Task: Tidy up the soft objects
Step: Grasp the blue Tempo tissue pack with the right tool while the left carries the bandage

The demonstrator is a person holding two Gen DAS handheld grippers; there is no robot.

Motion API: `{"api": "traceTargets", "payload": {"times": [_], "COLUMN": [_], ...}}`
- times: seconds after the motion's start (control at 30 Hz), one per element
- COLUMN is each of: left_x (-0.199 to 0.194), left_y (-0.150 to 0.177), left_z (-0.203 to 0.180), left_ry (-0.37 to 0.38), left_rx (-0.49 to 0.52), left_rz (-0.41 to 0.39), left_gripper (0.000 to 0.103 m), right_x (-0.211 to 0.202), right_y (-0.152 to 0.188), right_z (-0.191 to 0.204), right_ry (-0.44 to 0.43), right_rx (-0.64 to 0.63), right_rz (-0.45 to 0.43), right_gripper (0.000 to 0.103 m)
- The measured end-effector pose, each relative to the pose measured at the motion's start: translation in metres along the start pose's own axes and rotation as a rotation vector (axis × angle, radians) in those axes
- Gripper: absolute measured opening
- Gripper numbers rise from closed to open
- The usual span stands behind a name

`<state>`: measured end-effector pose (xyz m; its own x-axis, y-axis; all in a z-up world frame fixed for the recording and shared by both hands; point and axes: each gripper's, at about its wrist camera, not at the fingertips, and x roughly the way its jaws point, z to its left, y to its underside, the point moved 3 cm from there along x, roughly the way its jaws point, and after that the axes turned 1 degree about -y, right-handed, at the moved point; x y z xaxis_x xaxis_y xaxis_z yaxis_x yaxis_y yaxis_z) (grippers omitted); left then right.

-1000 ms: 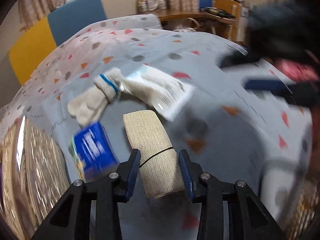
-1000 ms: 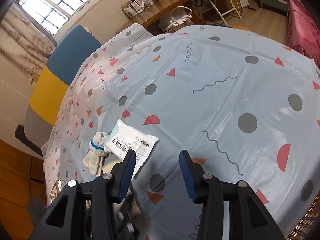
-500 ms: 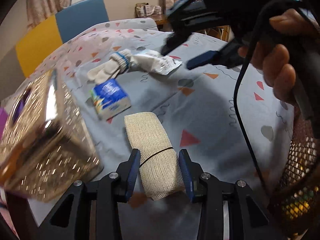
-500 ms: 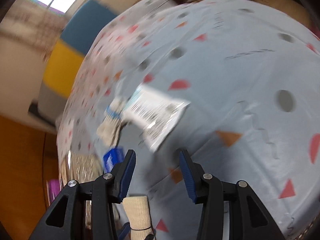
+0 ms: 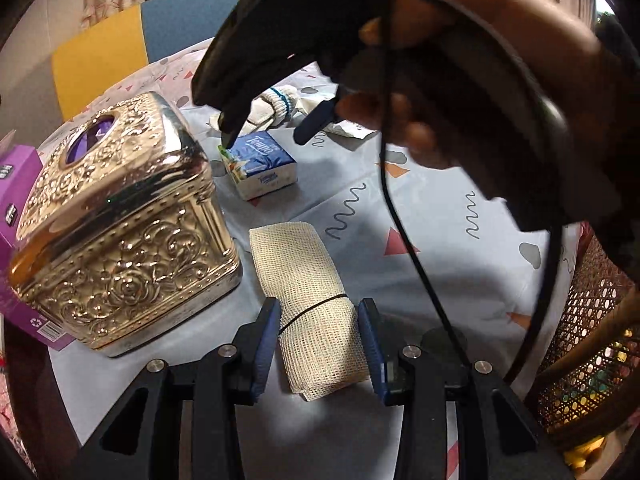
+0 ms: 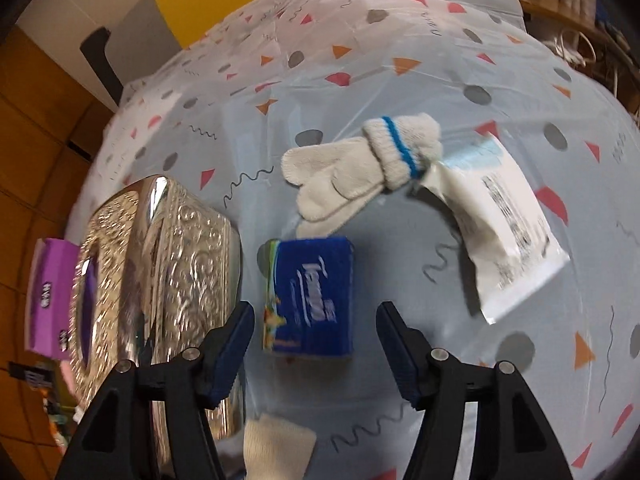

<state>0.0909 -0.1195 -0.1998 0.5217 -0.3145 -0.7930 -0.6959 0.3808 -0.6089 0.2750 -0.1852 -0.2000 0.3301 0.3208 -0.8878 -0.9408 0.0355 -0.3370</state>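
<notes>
Four soft items lie on our bench (image 6: 400,40), which is covered with a pale cloth printed with triangles, dots and squiggles.

Item one: a beige mesh roll (image 5: 308,304), bound by a thin black band. Our left tool (image 5: 318,340) has its fingers apart on either side of the roll's near end; whether the pads touch the mesh we cannot tell. The roll runs lengthwise away from the tool, just beside the gold box.

Item two: a blue tissue pack (image 6: 310,298). Our right tool (image 6: 316,344) hangs above it with fingers spread wide, and the pack shows between the two fingertips, nearer the left one, untouched. In the left wrist view the same pack (image 5: 260,170) lies beyond the roll, with the right tool (image 5: 266,132) over it.

Item three: a white knit glove (image 6: 352,172) with a blue-striped cuff, just beyond the tissue pack, its fingertips close to the pack's far edge.

Item four: a white printed pouch (image 6: 496,228), to the right of the glove, one corner meeting the cuff.

Also recorded: an embossed gold box (image 5: 120,220) at the left of the bench, a purple carton (image 5: 16,184) behind it, and a woven basket (image 5: 588,344) at the right edge.
</notes>
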Motion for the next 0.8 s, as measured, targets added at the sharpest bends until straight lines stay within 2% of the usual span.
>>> {"api": "traceTargets", "payload": {"times": [0.17,0.3,0.5,0.6,0.7,0.8], "left_x": [-0.002,-0.003,-0.007,-0.009,-0.020,-0.028], "left_y": [0.003,0.005,0.005,-0.011,-0.030,-0.054], "left_z": [0.002,0.004,0.005,0.007,0.004,0.007], "left_ry": [0.006,0.009,0.014,0.025,0.040,0.057], "left_rx": [-0.012,-0.020,-0.030,-0.036,-0.034,-0.050], "left_rz": [-0.003,-0.004,-0.001,-0.006,-0.039,-0.071], "left_gripper": [0.041,0.041,0.040,0.040,0.040,0.040], "right_x": [0.020,0.030,0.000,-0.020,-0.031,-0.032], "right_y": [-0.009,-0.002,0.027,0.046,0.056,0.056], "right_z": [0.004,-0.001,-0.029,-0.054,-0.080,-0.088], "right_ry": [0.038,0.020,0.144,0.212,0.181,0.157], "right_rx": [-0.010,-0.021,-0.067,-0.039,0.065,0.117], "right_rz": [0.045,0.091,0.091,0.065,0.031,0.020], "right_gripper": [0.063,0.051,0.050,0.050,0.050,0.050]}}
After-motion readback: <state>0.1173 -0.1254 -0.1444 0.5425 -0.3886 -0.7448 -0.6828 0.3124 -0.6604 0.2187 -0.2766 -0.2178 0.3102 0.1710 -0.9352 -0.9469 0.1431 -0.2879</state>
